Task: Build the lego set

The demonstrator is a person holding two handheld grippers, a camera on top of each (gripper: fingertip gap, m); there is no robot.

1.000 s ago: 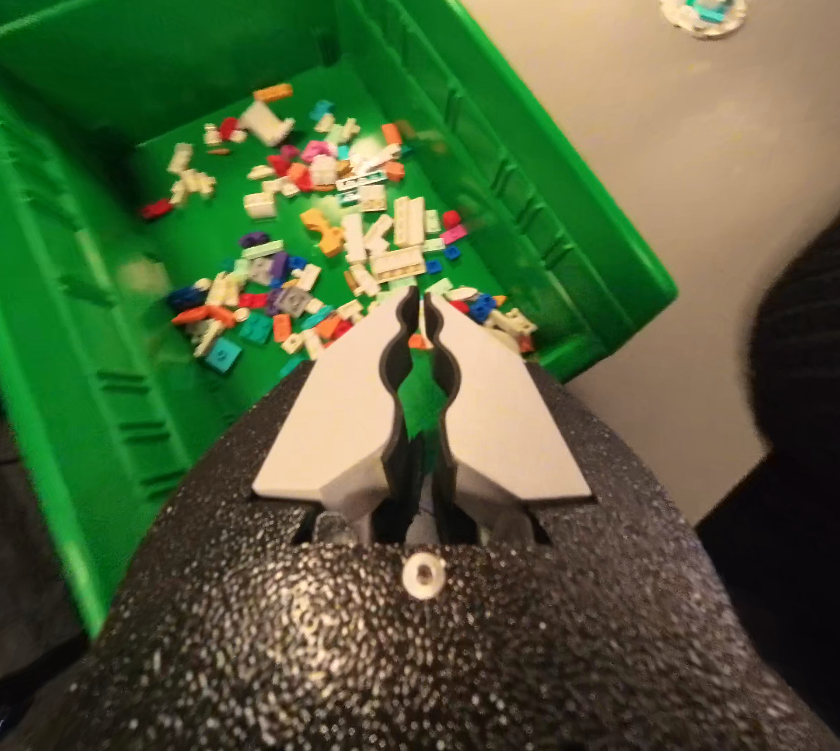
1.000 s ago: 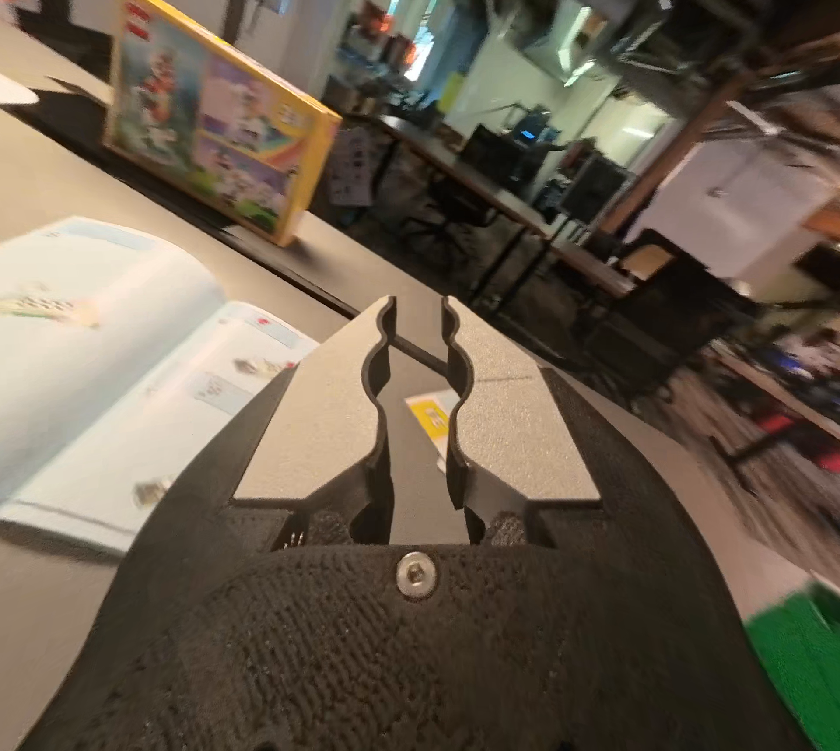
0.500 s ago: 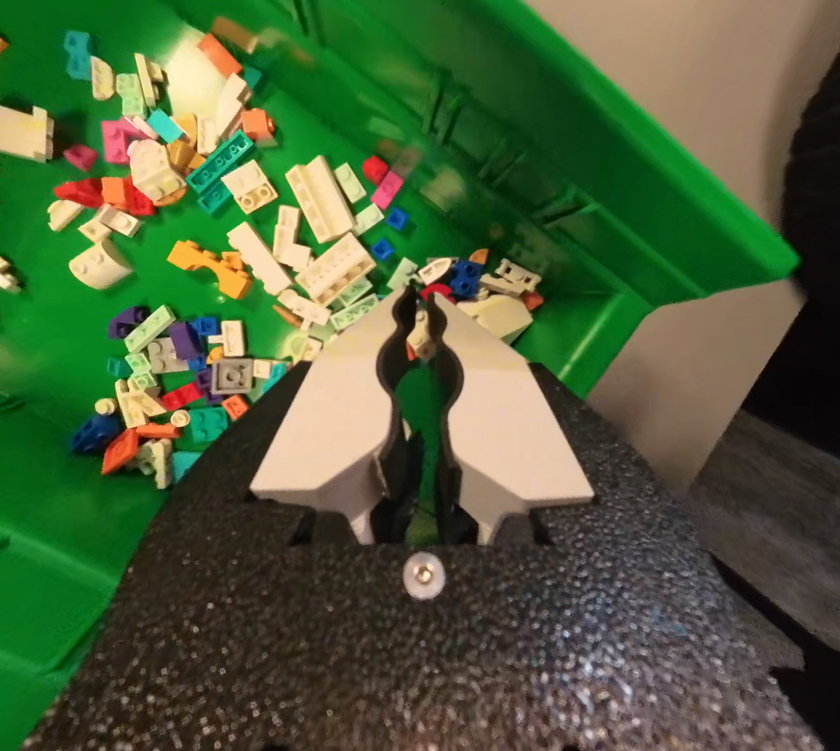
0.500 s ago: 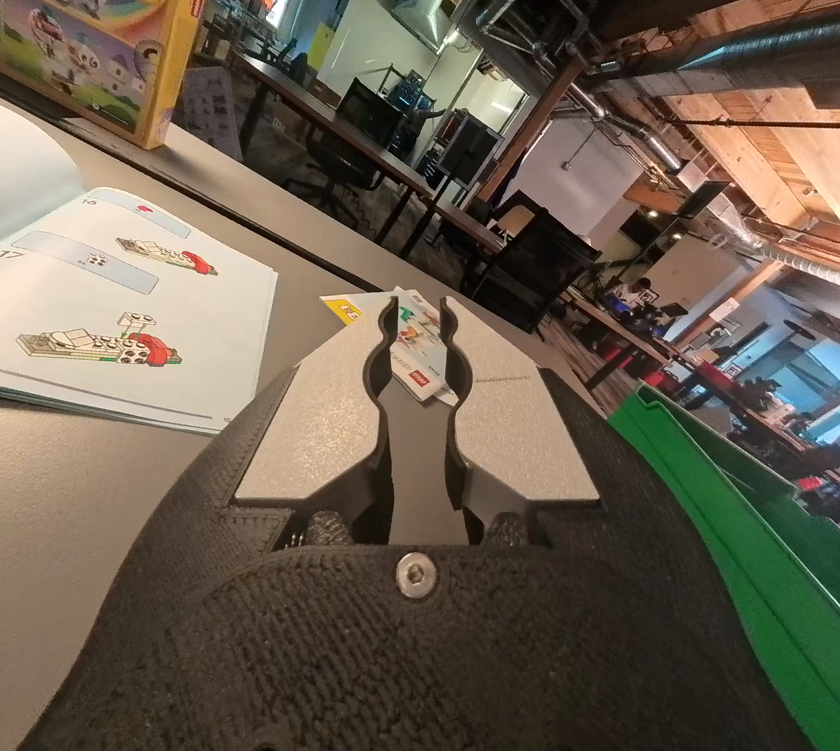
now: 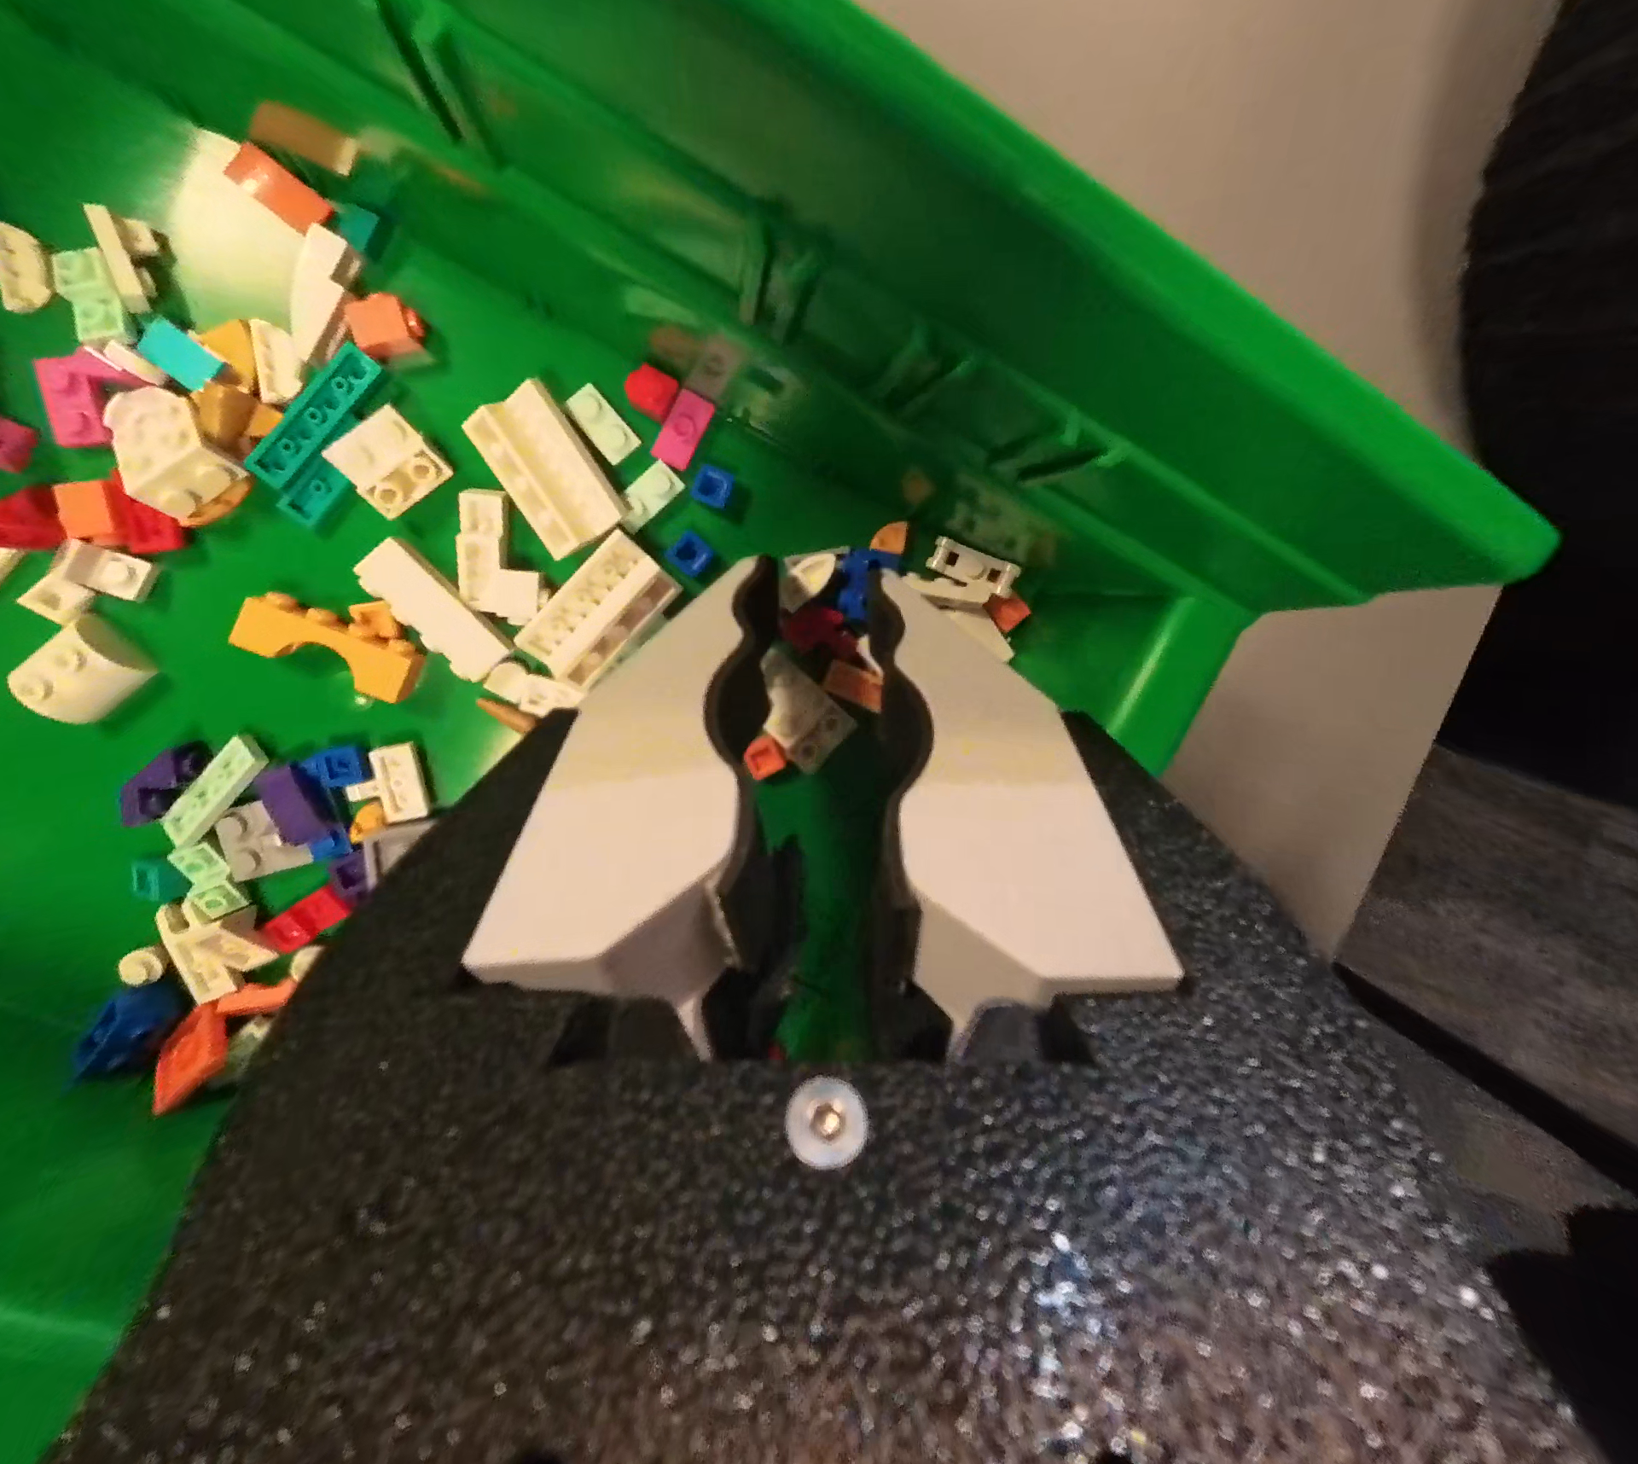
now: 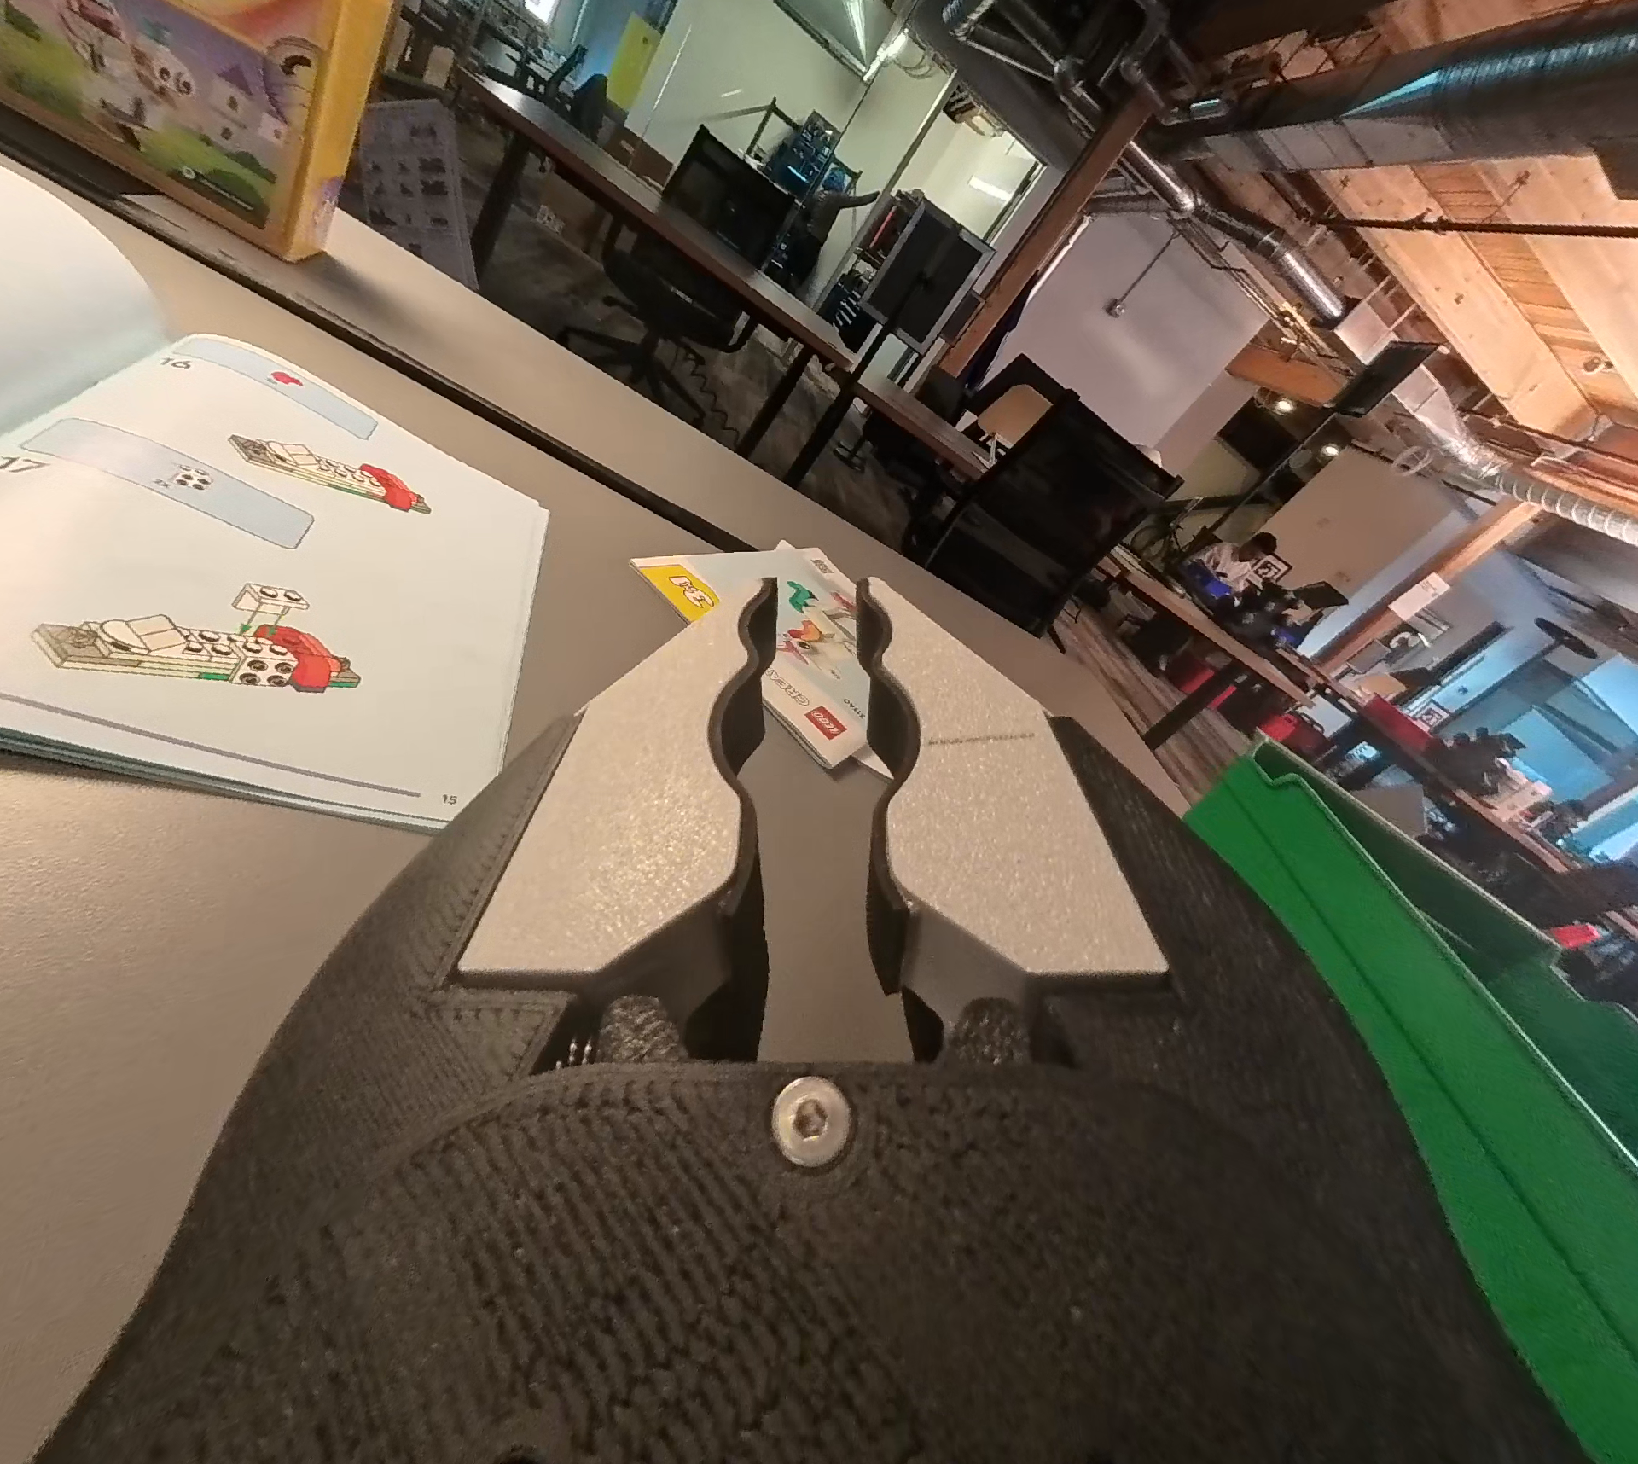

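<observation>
Green bin (image 5: 931, 198) is filling most of the left wrist view, its far end getting cut off at 9 to 12 o'clock and its rim blurring toward 11. Loose lego pieces (image 5: 549, 464) are lying scattered on the bin floor, white, cream, teal, pink, red, orange, blue and purple, with the ones at 9 o'clock running off frame. Left claw (image 5: 820, 579) is pointing down into the corner pile at 1 o'clock, fingers sitting narrowly apart and gripping nothing; small red, blue and cream bits (image 5: 811, 703) are showing through the gap, too jumbled to tell apart. Claw body is hiding the bin floor from 4 to 8 o'clock. Something dark and blurry (image 5: 1560, 269) is sitting at 3 o'clock, hard to make out. Pale bench (image 5: 1108, 3) is showing at 12 to 2.

Right claw (image 6: 820, 593) is hovering low over the grey bench (image 6: 177, 934), fingers narrowly apart, empty. Open instruction booklet (image 6: 266, 579) is lying at 9 o'clock, left page cut off. Small leaflet (image 6: 798, 659) is lying just past the fingertips, partly hidden by them. Yellow set box (image 6: 204, 30) is standing at 11 o'clock, cropped at the frame edge. Bin's rim (image 6: 1418, 978) is sitting at 3 to 5 o'clock. Background room is looking cluttered with desks, tiny and indistinct.
</observation>
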